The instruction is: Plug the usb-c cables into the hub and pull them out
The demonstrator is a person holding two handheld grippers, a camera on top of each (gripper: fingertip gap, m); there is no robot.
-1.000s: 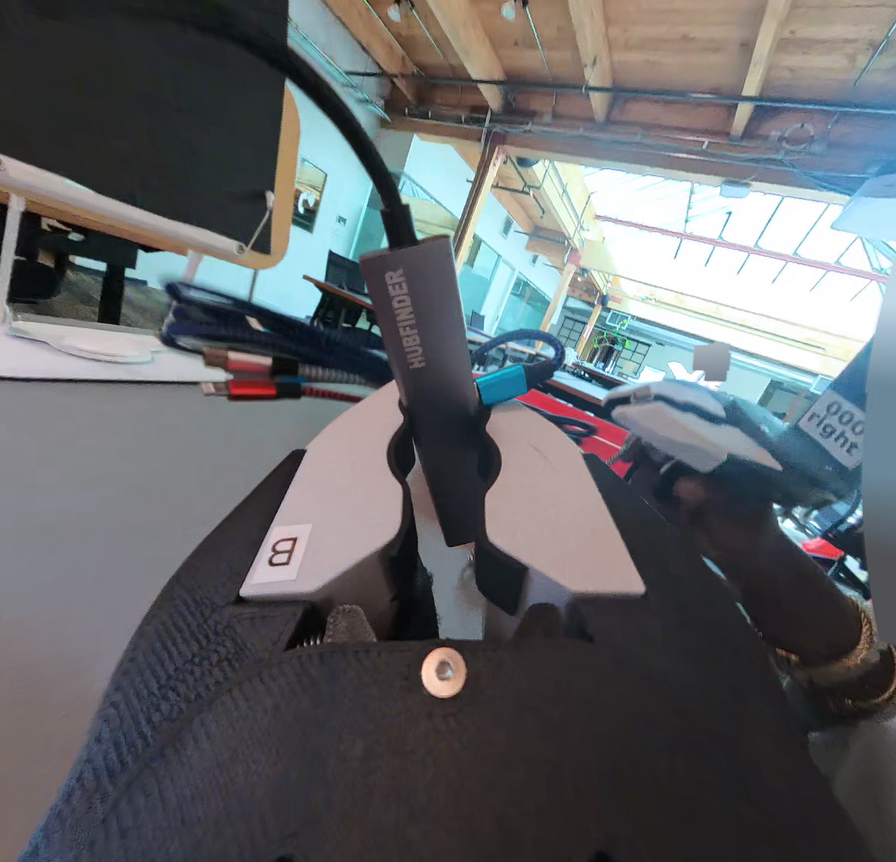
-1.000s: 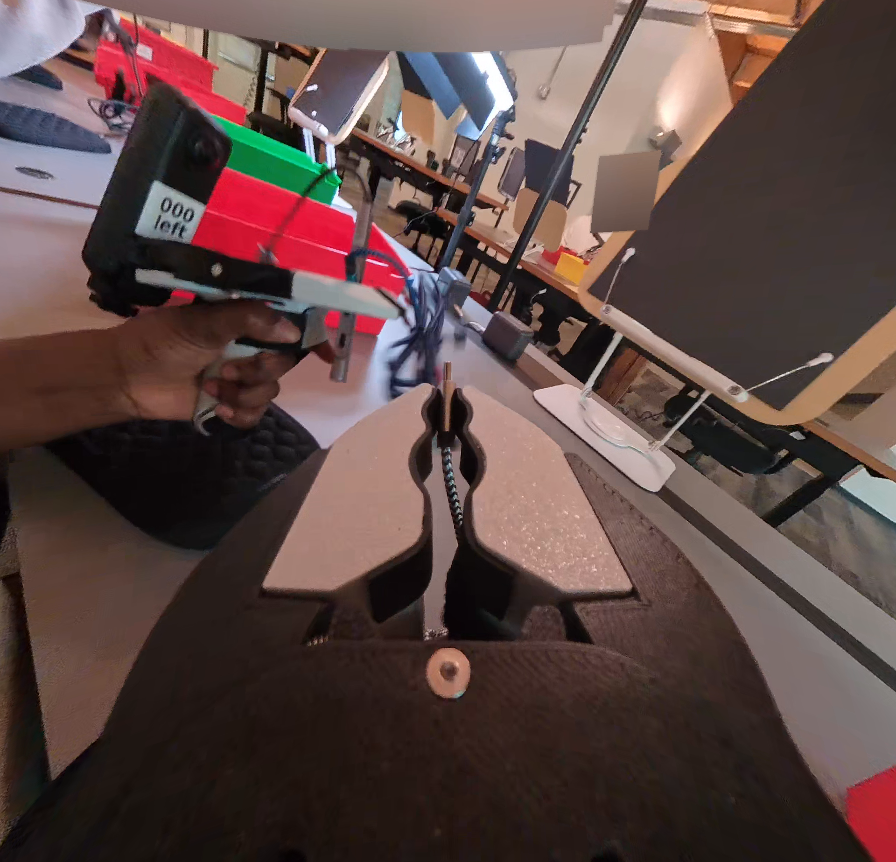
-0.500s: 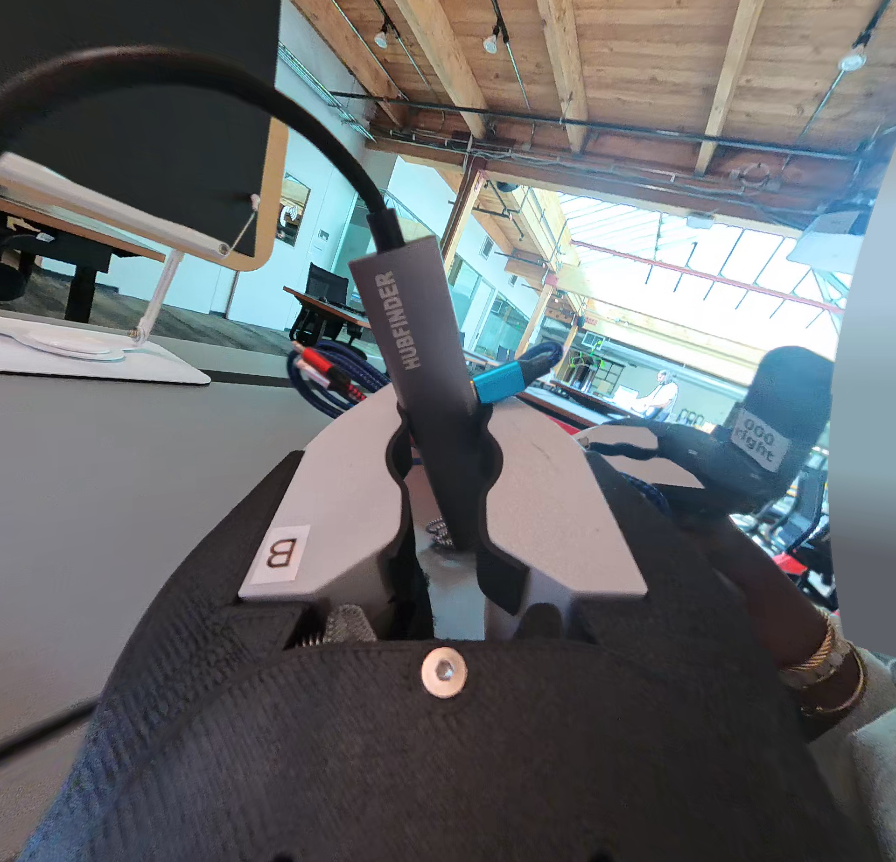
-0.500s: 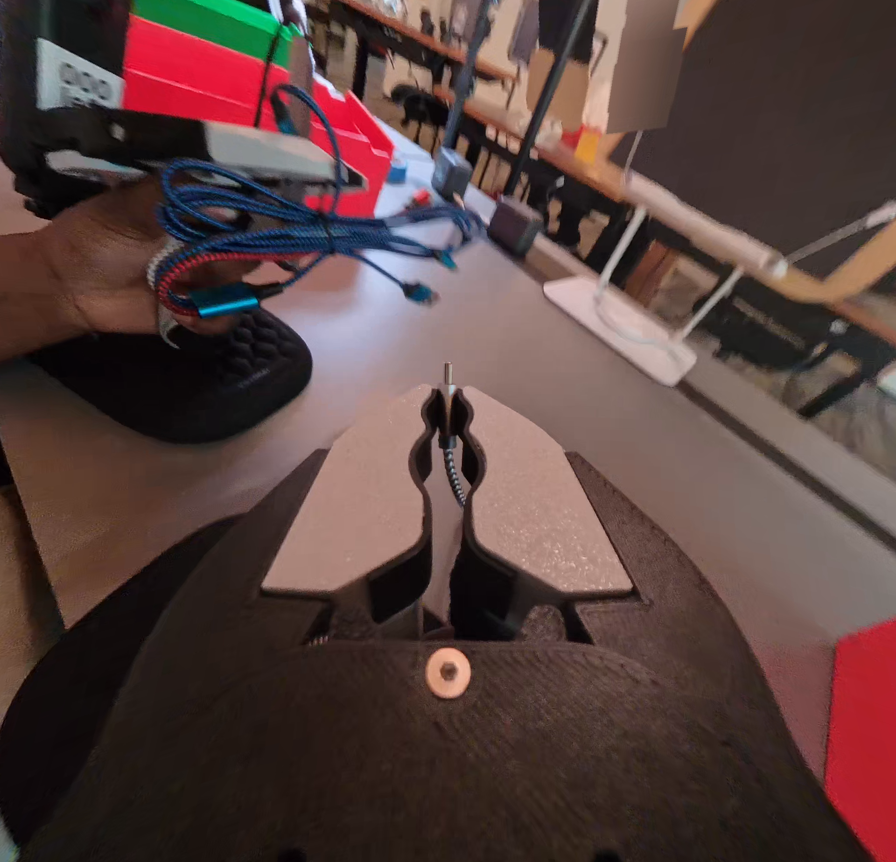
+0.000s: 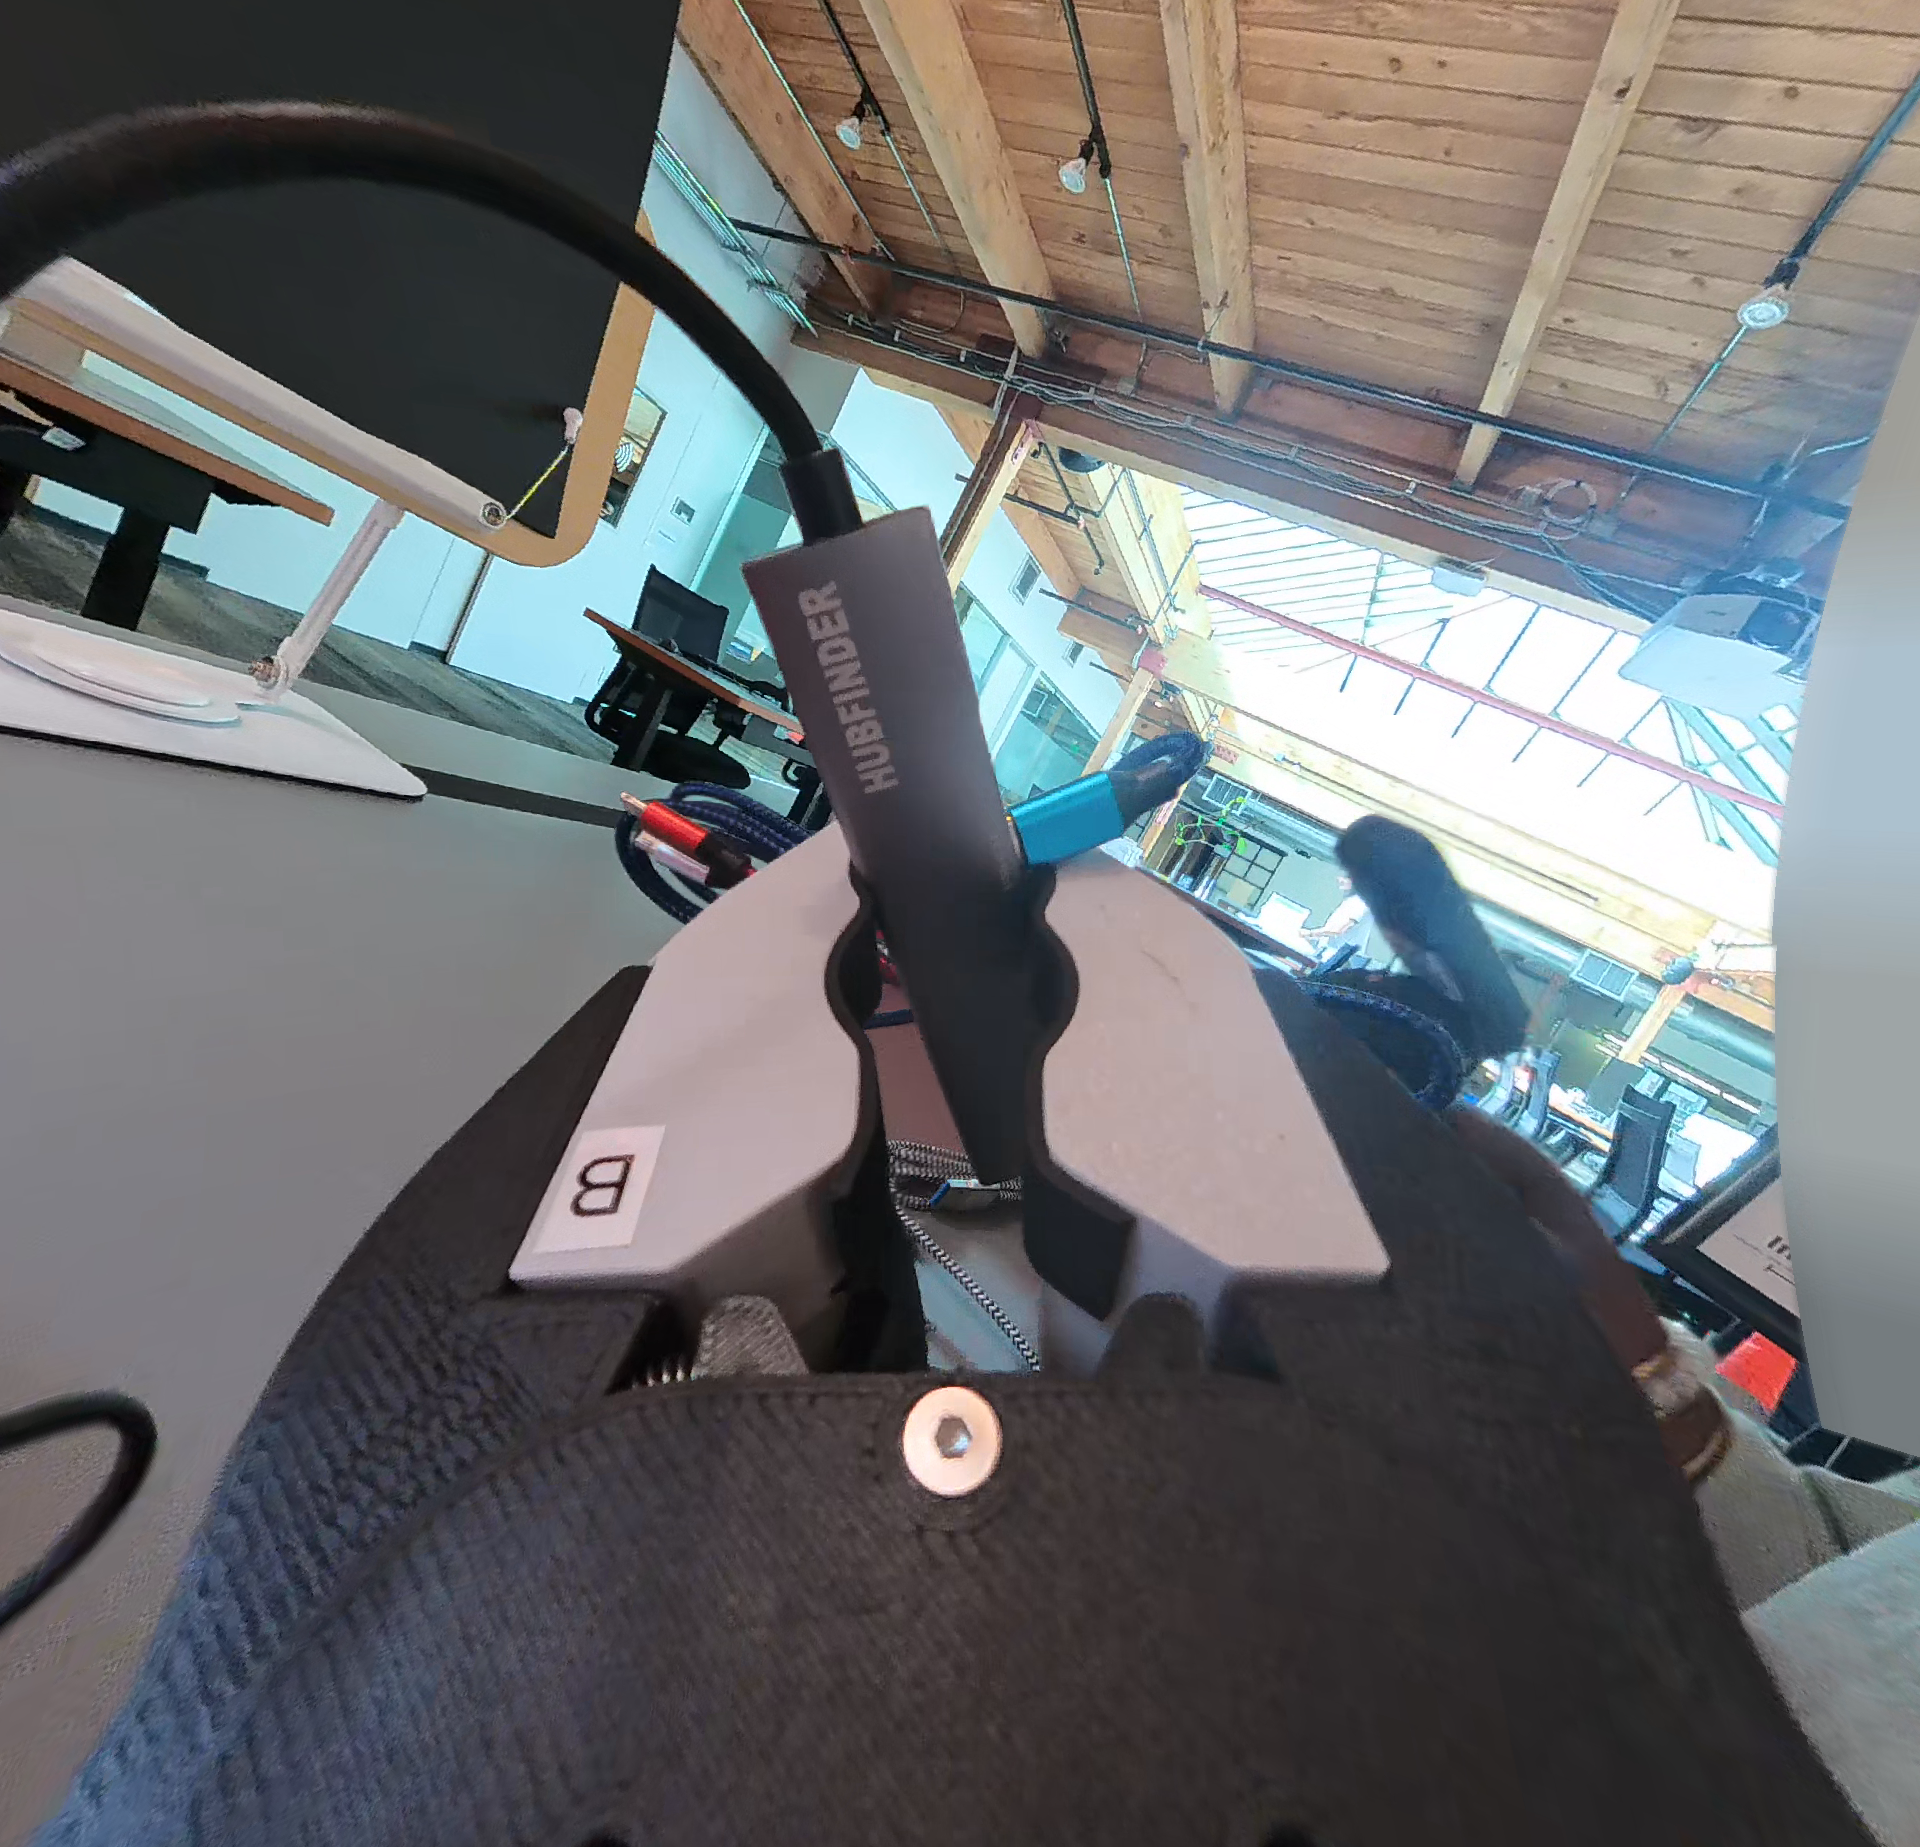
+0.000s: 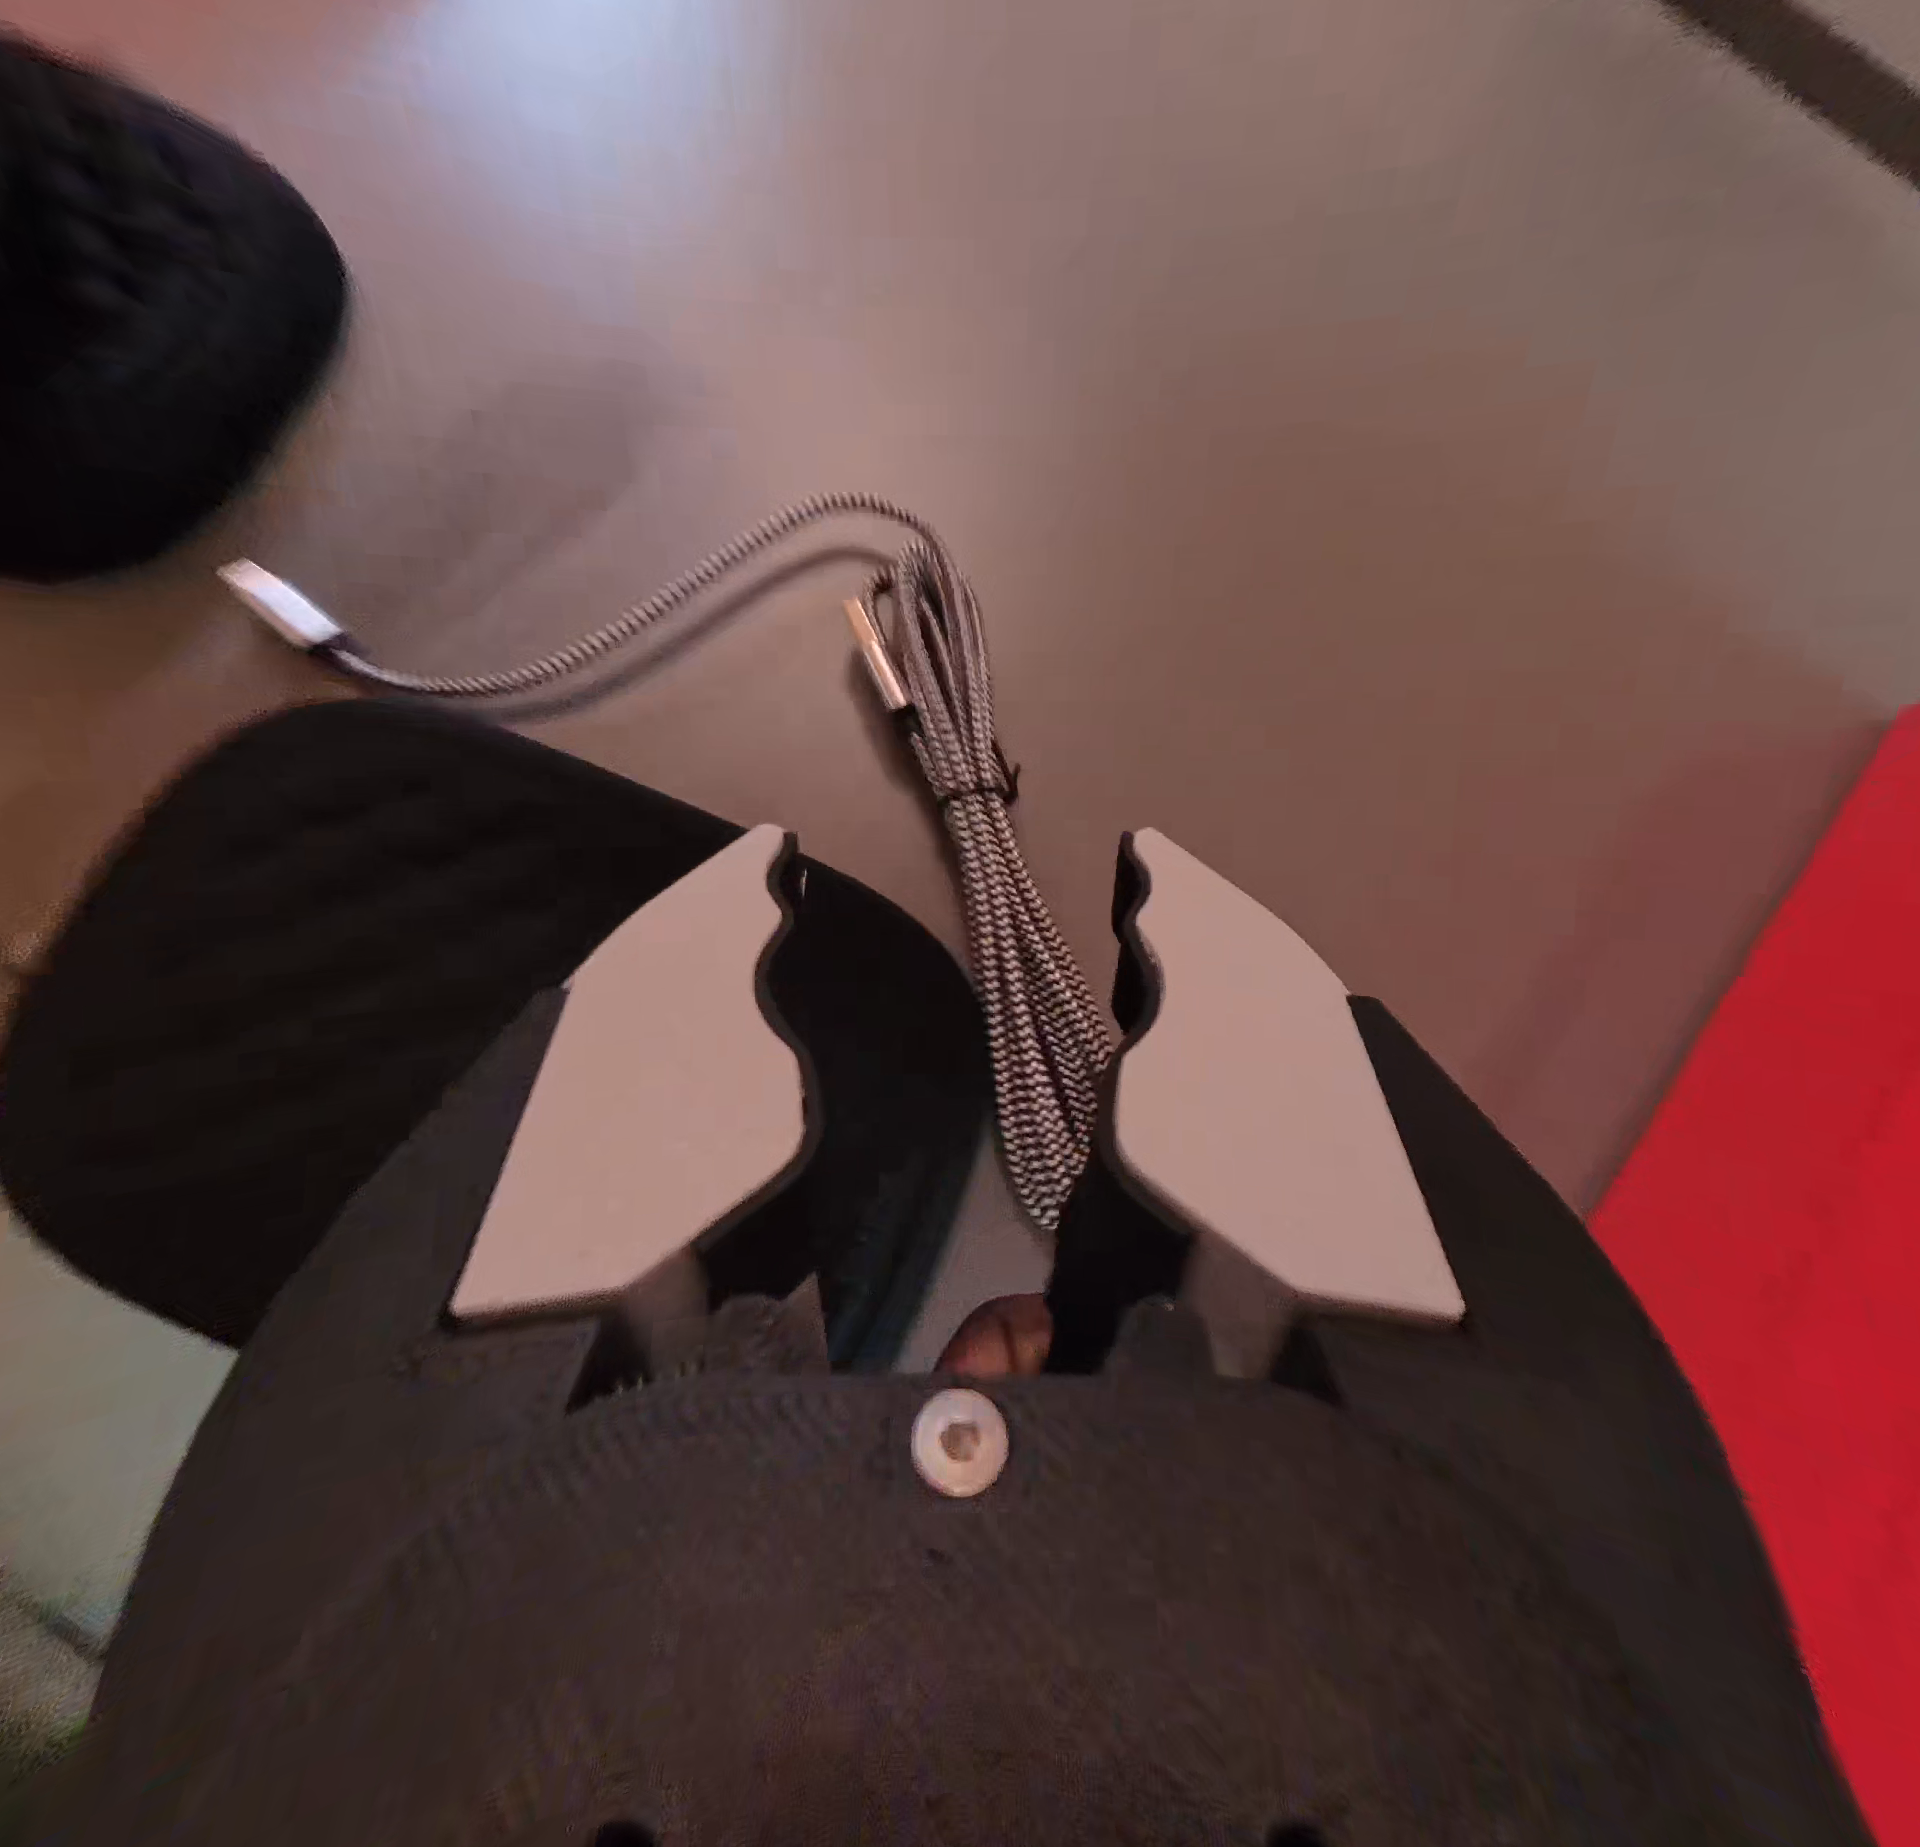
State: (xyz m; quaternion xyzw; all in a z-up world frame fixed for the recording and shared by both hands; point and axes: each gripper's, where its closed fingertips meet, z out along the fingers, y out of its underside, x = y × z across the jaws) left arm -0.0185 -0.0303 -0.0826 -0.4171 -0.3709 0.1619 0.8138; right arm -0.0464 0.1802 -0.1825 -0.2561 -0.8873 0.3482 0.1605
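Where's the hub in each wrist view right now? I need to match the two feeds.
Left wrist view: the hub is at centre, tilted and clamped in the left gripper, with a blue plug in its right side.
Right wrist view: not in it. The open right gripper looks down on a braided cable.
Shared landmark: the grey table, which fills the right view's background.
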